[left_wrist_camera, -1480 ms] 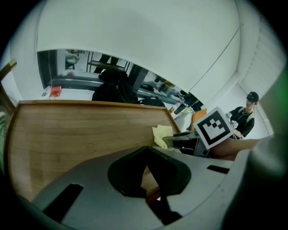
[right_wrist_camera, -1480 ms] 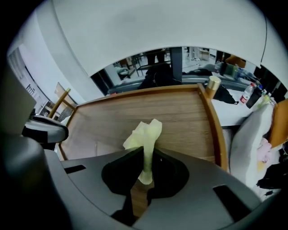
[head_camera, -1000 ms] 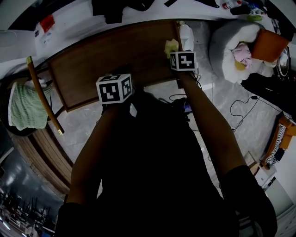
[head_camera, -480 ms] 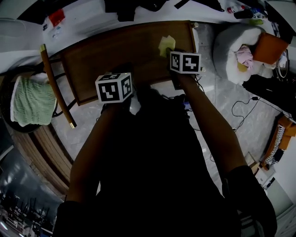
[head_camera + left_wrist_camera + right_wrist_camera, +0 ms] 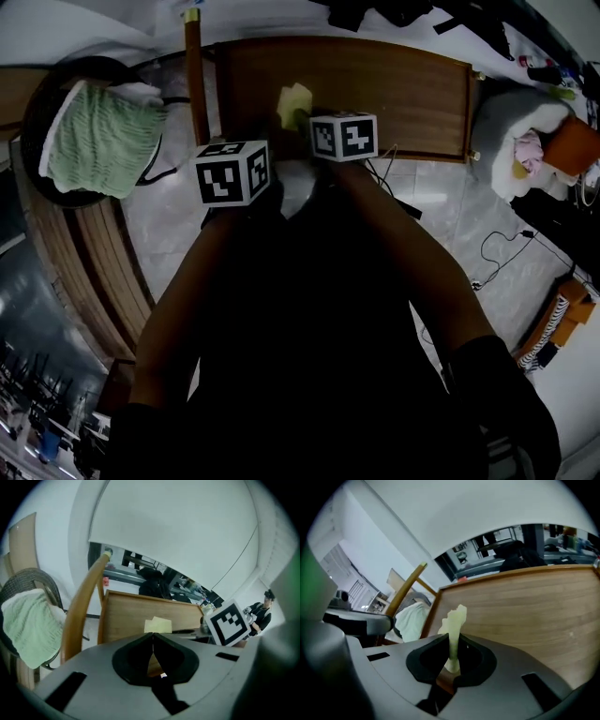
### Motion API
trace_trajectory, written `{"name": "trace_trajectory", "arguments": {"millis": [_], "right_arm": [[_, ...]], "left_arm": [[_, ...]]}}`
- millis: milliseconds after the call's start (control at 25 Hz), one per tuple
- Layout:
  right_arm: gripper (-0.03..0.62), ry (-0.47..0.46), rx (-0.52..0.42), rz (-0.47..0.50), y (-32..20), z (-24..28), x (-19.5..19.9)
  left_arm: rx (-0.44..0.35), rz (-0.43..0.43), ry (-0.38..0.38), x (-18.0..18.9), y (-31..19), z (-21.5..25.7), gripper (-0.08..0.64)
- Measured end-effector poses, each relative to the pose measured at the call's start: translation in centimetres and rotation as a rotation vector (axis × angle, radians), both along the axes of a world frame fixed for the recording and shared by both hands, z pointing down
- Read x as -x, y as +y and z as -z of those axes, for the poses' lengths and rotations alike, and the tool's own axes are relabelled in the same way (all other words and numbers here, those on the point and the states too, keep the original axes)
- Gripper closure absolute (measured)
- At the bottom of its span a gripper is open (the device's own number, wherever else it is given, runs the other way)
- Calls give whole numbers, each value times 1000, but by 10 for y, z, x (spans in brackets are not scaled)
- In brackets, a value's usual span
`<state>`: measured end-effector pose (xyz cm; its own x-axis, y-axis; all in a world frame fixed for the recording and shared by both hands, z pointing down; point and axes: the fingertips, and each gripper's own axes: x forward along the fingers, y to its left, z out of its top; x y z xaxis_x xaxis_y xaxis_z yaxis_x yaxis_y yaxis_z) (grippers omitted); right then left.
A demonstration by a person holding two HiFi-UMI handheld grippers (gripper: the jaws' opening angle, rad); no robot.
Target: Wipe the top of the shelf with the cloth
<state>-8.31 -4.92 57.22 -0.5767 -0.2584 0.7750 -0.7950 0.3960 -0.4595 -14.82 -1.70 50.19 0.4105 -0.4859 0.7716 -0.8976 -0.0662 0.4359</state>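
The shelf top (image 5: 394, 89) is a brown wooden board, seen from above in the head view and as a pale plank (image 5: 525, 606) in the right gripper view. A pale yellow cloth (image 5: 293, 101) lies on its near left part, pinched upright (image 5: 455, 623) in my right gripper (image 5: 452, 646), which is shut on it. The right gripper's marker cube (image 5: 343, 137) sits just right of the cloth. My left gripper (image 5: 152, 641) is shut with nothing in it, held left of the shelf's near edge; its cube (image 5: 232, 172) shows beside the right one. The cloth (image 5: 158, 625) also shows beyond its jaws.
A wooden pole (image 5: 196, 80) stands at the shelf's left end. A round wicker chair with a green towel (image 5: 98, 136) is farther left. A white cushion heap (image 5: 525, 141) lies on the floor to the right, with cables (image 5: 497, 244) nearby.
The head view has swung so the shelf sits more to the right. My right gripper with the cloth has moved left along the shelf top, from near the right end toward the left part.
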Motion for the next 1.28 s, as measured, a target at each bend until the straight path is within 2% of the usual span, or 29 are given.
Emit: {"name": "trace_trajectory", "arguments": {"millis": [80, 240, 480, 600, 760, 840, 960, 1040, 1280], "right_arm": [[551, -17, 18, 61, 18, -8, 36], [551, -38, 32, 118, 33, -23, 88], [552, 1, 53, 219, 54, -49, 123], [551, 22, 37, 227, 55, -55, 125], [551, 28, -4, 287, 55, -53, 131], [551, 35, 0, 286, 55, -53, 126], [551, 49, 20, 257, 54, -54, 106], [551, 59, 16, 252, 51, -54, 89], [551, 73, 19, 227, 42, -54, 40]], "left_arm": [[-3, 23, -8, 25, 9, 4, 549], [-12, 43, -16, 58, 23, 9, 549], [-6, 62, -15, 77, 35, 3, 549], [-8, 55, -9, 77, 37, 2, 549], [14, 65, 13, 73, 40, 0, 549], [19, 56, -4, 67, 40, -1, 549], [14, 33, -35, 56, 36, 0, 549], [20, 34, -29, 45, 33, -1, 549], [83, 19, -28, 6, 34, -23, 549]]}}
